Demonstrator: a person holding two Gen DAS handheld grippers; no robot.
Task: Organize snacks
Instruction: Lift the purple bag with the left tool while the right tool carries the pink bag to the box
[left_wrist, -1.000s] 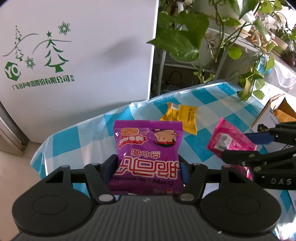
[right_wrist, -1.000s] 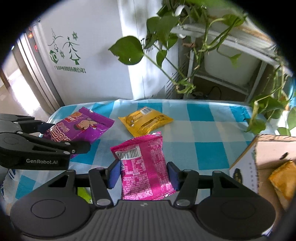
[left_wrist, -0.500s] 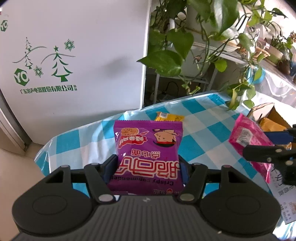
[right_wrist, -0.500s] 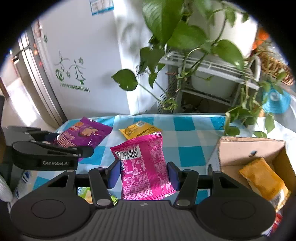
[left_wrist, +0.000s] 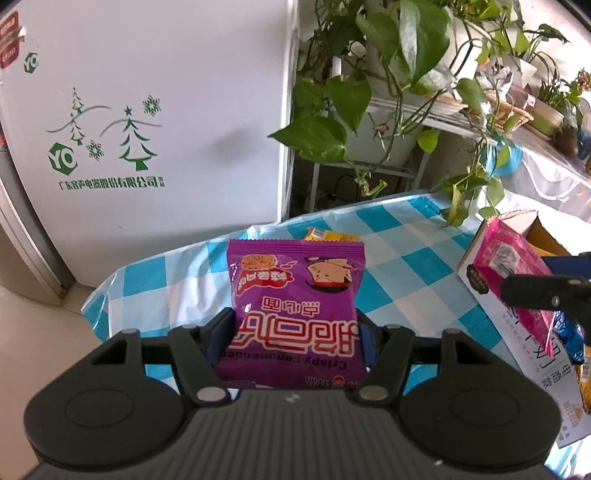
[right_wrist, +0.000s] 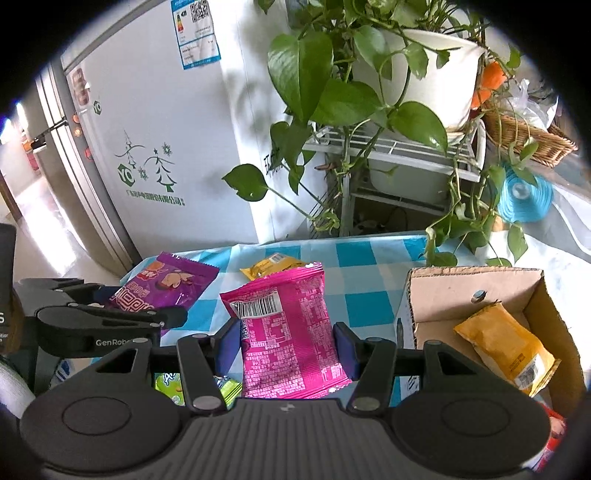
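Observation:
My left gripper (left_wrist: 293, 338) is shut on a purple snack bag (left_wrist: 295, 310), held up above the checked tablecloth (left_wrist: 406, 254). A pink snack bag (right_wrist: 290, 332) is clamped in my right gripper (right_wrist: 288, 345), lifted just left of an open cardboard box (right_wrist: 417, 295) holding a yellow-orange packet (right_wrist: 506, 347). Another yellow packet (right_wrist: 273, 264) lies on the cloth beyond both bags. In the left wrist view the pink bag (left_wrist: 513, 273) hangs at the right by the box. The purple bag (right_wrist: 162, 286) and the left gripper (right_wrist: 110, 314) show at the left of the right wrist view.
A white fridge (left_wrist: 147, 129) stands past the table's far edge. Trailing pot plants (right_wrist: 332, 92) on a white rack (right_wrist: 399, 155) hang over the far right of the table. A green wrapper (right_wrist: 168, 384) lies under my right gripper.
Both grippers have risen with their bags and swung right. The cardboard box has come fully into the right wrist view, and the table looks farther below.

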